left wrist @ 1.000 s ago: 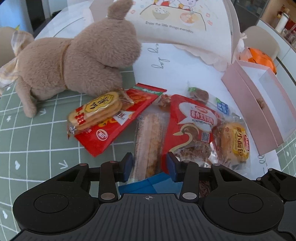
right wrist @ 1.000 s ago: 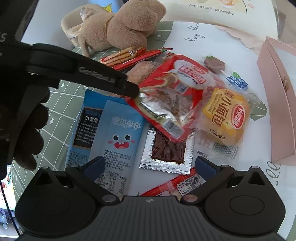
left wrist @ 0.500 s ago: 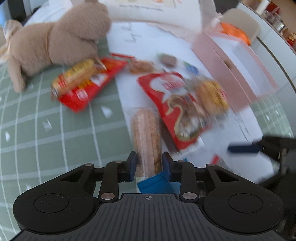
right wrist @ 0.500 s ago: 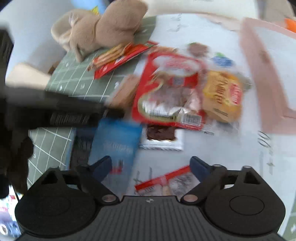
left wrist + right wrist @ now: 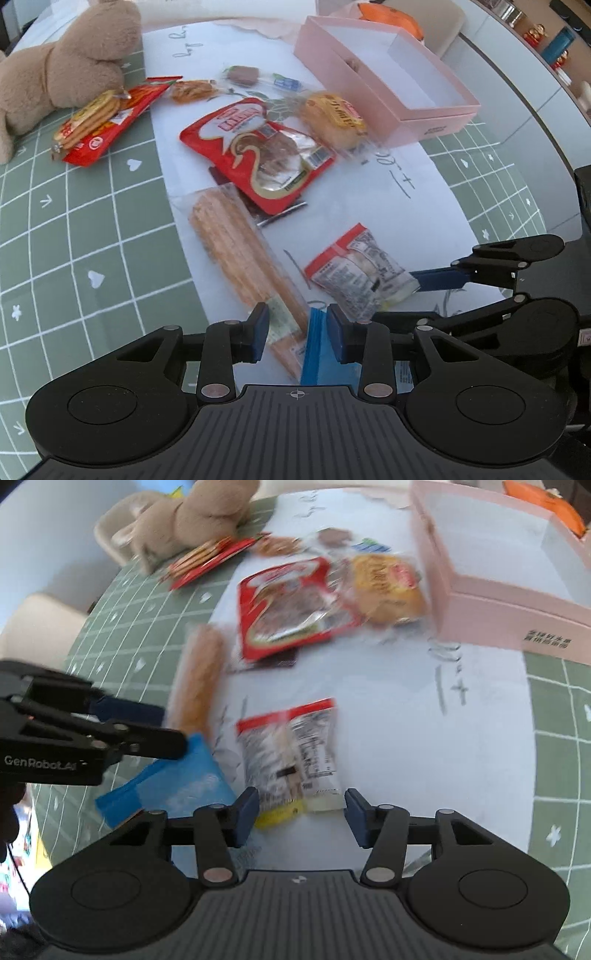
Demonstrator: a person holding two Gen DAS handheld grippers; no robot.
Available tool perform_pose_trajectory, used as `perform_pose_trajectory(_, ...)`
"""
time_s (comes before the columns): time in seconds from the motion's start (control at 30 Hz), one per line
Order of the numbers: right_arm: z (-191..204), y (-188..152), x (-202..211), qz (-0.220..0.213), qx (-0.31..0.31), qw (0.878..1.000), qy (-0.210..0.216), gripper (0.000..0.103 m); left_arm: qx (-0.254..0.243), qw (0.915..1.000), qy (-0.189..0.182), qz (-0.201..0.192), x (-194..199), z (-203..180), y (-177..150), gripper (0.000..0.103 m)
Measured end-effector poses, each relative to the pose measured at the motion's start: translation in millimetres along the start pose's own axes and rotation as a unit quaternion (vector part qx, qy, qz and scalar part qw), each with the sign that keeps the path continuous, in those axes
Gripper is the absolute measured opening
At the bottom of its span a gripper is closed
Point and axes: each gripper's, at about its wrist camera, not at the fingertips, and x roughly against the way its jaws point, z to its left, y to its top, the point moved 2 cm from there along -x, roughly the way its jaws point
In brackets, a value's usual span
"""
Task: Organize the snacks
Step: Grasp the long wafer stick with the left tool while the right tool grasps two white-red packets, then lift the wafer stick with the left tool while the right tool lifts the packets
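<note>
Covering a round table, a green grid mat (image 5: 92,229) and white paper (image 5: 417,206) hold scattered snack packets (image 5: 258,151) beside a pink box (image 5: 384,74); left gripper (image 5: 295,328) opening around a blue packet (image 5: 325,358), right gripper (image 5: 301,816) closing over a red-edged packet (image 5: 291,753).

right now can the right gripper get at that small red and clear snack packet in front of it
Probably yes. The small packet lies flat on the white paper, its near end between the right gripper jaws, which are closing. Nothing lies on it; the blue packet sits beside it, apart.

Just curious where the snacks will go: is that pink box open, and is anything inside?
Open and seemingly empty: the pink box has no lid on, showing bare white interior.
</note>
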Motion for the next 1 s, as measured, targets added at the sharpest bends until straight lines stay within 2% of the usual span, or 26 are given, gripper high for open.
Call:
perform_pose_trajectory(0.1,4,1,4,-0.022,0.006,1.000,-0.012,0.053,0.006,1.0000,0.007,-0.001,0,-1,0,0.038)
perform_pose_trajectory(0.13,4,3,5,-0.032,0.007,0.999,-0.023,0.056,0.006,0.9999,0.012,-0.001,0,-1,0,0.038)
perform_pose_trajectory(0.2,5,9,1,-0.044,0.008,0.998,-0.037,0.069,0.008,0.9997,0.025,0.002,-1,0,-1,0.036)
perform_pose_trajectory(0.23,5,11,-2,-0.047,0.005,0.998,-0.040,0.072,0.010,0.9995,0.030,0.005,-2,0,-1,0.037)
perform_pose_trajectory(0.3,4,16,-13,-0.037,-0.001,0.998,-0.042,0.072,0.017,0.9990,0.039,0.009,-5,4,-2,0.039)
perform_pose_trajectory(0.33,6,16,-15,-0.039,-0.001,0.998,-0.044,0.071,0.022,0.9989,0.041,0.012,-6,6,-2,0.041)
perform_pose_trajectory(0.37,9,16,-15,-0.042,0.006,0.998,-0.044,0.062,0.027,0.9987,0.042,0.014,-8,8,-3,0.044)
perform_pose_trajectory(0.43,12,15,-12,-0.038,0.011,0.999,-0.032,0.050,0.030,0.9986,0.041,0.013,-10,10,-3,0.046)
perform_pose_trajectory(0.53,9,10,-7,-0.032,0.012,0.999,-0.041,0.043,0.017,0.9987,0.047,0.006,-14,6,-2,0.047)
perform_pose_trajectory(0.63,-3,-1,2,-0.028,0.000,0.999,-0.045,0.041,0.009,0.9989,0.047,0.001,-15,3,-2,0.046)
perform_pose_trajectory(0.77,-18,-14,13,-0.026,-0.016,0.998,-0.060,0.042,-0.007,0.9999,0.010,0.009,-17,-10,-5,0.044)
perform_pose_trajectory(0.83,-18,-18,16,-0.033,-0.013,0.997,-0.071,0.042,-0.013,0.9999,0.006,0.008,-20,-17,-6,0.045)
perform_pose_trajectory(0.9,-17,-19,15,-0.038,-0.010,0.996,-0.080,0.048,-0.007,0.9999,0.012,0.007,-22,-16,-5,0.045)
perform_pose_trajectory(0.97,-13,-18,11,-0.041,-0.006,0.996,-0.079,0.066,0.006,0.9998,0.014,0.010,-26,-9,-4,0.046)
perform_pose_trajectory(1.0,-10,-17,7,-0.042,-0.006,0.996,-0.077,0.069,0.012,0.9997,0.017,0.008,-26,-6,-3,0.046)
